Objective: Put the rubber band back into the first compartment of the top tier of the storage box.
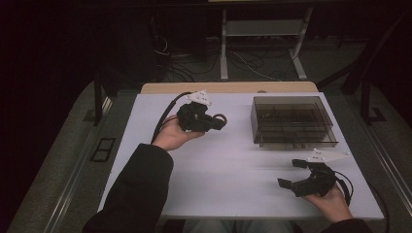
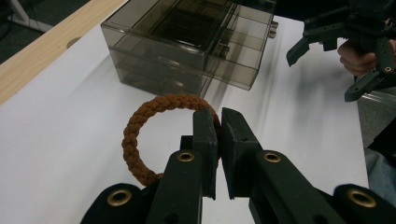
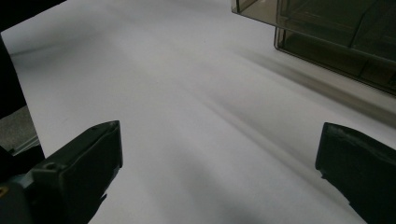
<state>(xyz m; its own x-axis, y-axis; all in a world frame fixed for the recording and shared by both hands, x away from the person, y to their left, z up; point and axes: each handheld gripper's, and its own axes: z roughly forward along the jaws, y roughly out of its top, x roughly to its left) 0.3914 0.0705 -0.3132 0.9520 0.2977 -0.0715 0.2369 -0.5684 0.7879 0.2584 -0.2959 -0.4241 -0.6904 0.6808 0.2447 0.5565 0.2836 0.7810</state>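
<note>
The white rectangular table [image 1: 233, 170] carries a smoky translucent plastic drawer box [image 1: 291, 120] at its far right, and every drawer of that box looks shut. The pick-up seems done: the brown braided rope ring [image 2: 140, 135] is off the table, pinched by the left gripper [image 2: 218, 135], whose black jaws are pressed together on the ring's right side. The ring hangs to the left of the jaws in the left gripper view, in the air left of the box. What is left, as I judge it, is to bring the ring to the box, open a drawer and put it in; no drawer is open yet.

The left hand [image 1: 172, 136] is raised over the far middle of the table, palm up under the gripper, which points right toward the box. The right hand [image 1: 333, 199] rests at the near right edge, its right gripper [image 1: 296, 174] pointing left, jaws spread wide and holding nothing.
</note>
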